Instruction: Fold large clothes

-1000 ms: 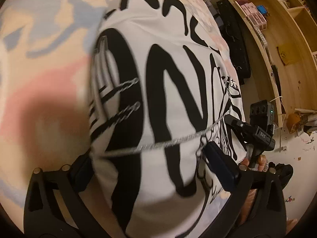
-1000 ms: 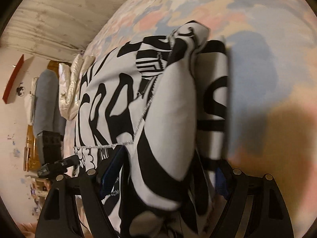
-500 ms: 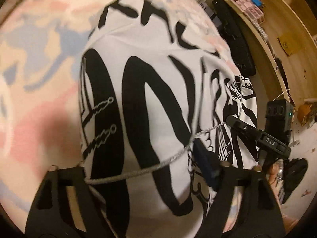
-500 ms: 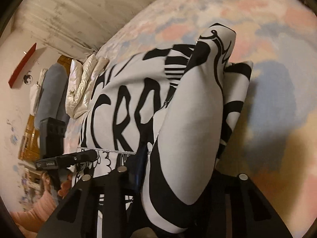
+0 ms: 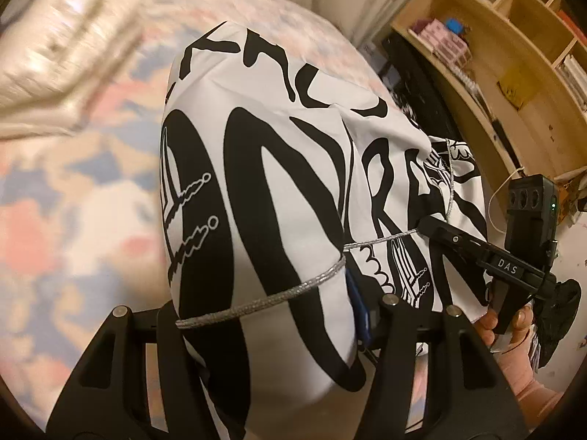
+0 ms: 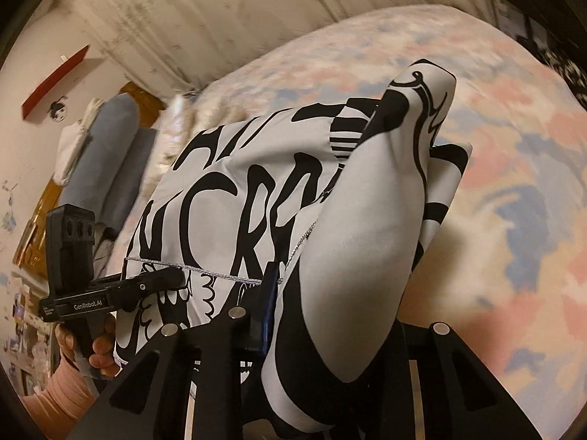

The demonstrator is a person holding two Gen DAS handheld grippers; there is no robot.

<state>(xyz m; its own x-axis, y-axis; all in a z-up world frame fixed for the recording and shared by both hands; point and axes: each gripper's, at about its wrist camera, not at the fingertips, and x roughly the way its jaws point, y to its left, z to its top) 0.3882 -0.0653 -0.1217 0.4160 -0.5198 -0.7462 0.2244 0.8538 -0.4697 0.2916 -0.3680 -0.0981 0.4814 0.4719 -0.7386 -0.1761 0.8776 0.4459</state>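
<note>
A large white garment [image 5: 279,168] with big black lettering and a silver cord [image 5: 293,293] lies partly on the bed and is raised at its near edge. My left gripper [image 5: 264,315] has a thick fold of it between its closing jaws, and the pads press on the cloth. The right gripper [image 6: 330,315] is closing on another bunched fold [image 6: 367,242], which hides its right finger. Each gripper shows in the other's view: the right gripper [image 5: 429,225] at the garment's right hem, the left gripper [image 6: 172,278] at its left hem. A hand holds each.
The bed has a pastel pink and blue cover [image 5: 73,220]. A cream quilted pillow [image 5: 55,55] lies at its far left. Wooden shelves [image 5: 513,55] and dark items on the floor [image 5: 422,84] are to the right. A grey-blue bolster [image 6: 106,146] lies beside the bed by the wall.
Both grippers have closed in on the cloth and risen, lifting the garment's near edge off the bed. More of the room and pillow has come into view.
</note>
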